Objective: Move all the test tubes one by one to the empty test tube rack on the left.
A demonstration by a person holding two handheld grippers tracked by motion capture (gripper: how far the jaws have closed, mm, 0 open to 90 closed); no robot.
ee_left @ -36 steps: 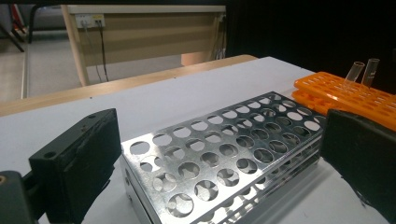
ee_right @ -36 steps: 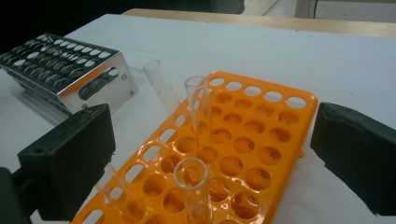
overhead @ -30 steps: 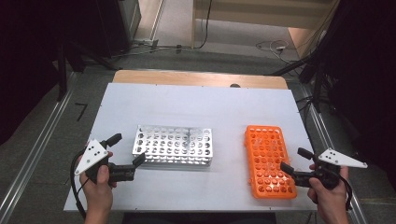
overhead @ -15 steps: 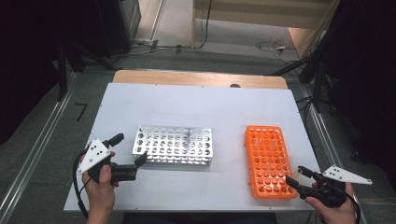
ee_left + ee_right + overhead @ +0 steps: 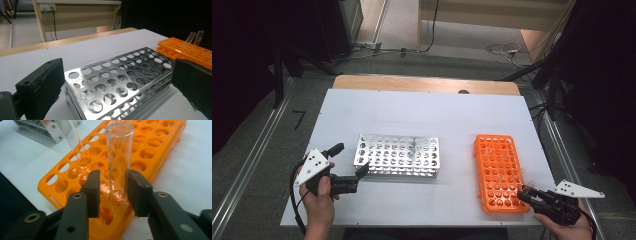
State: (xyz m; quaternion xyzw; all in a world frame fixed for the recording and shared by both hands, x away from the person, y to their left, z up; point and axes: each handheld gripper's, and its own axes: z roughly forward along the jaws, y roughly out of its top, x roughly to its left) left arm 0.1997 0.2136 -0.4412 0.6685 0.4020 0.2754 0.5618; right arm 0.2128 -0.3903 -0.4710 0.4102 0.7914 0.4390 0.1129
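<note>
Between the right gripper jaws, which have just been closing, stands a clear glass test tube, seated near the orange rack's near corner; a gap remains on one side. Squeeze gently and squarely, then lift straight up. The left gripper gapes wide around the metal rack, steadying nothing yet.

My left gripper: my two black jaws stand wide apart, at 8 and 4 o'clock.
Metal rack: shiny, full of round holes, sits between my jaws, not squeezed.
Orange rack: at 2 o'clock.
Glass tubes: two, tilted, poking out of the orange rack.
Table: white.
</note>
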